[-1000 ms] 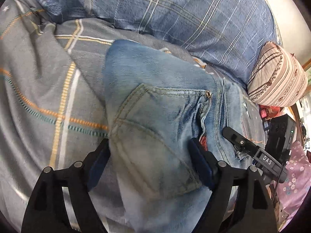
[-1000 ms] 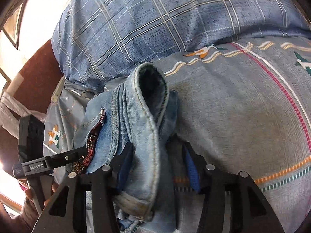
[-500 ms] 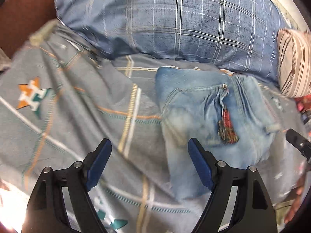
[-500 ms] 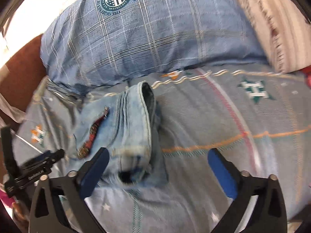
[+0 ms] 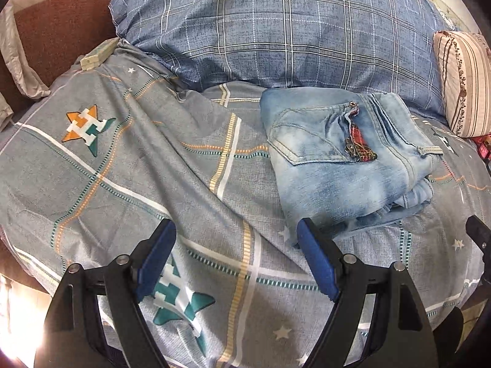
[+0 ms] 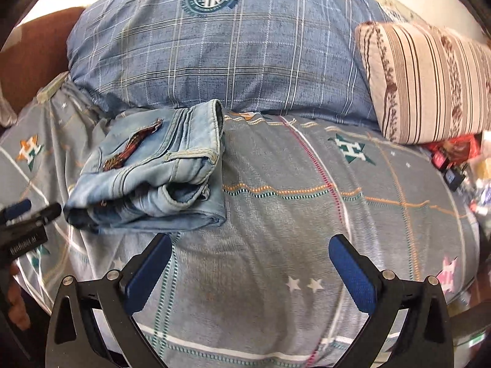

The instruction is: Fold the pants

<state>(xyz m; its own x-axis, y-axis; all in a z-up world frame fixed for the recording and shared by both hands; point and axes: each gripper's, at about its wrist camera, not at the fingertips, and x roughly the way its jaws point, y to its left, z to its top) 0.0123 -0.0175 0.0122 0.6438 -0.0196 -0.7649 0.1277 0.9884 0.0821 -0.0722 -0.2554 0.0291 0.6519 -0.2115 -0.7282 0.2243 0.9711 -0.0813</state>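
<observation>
Left wrist view: both tongs (image 5: 236, 256) (image 6: 249, 263) gape wide, empty, clear of folded jeans (image 5: 337, 165).

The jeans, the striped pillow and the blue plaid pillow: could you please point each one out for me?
jeans (image 5: 337, 165), left wrist view, on the back pocket panel.
striped pillow (image 6: 429, 82), right wrist view, on the middle of its face.
blue plaid pillow (image 6: 221, 58), right wrist view, on its middle, below the round badge.
</observation>
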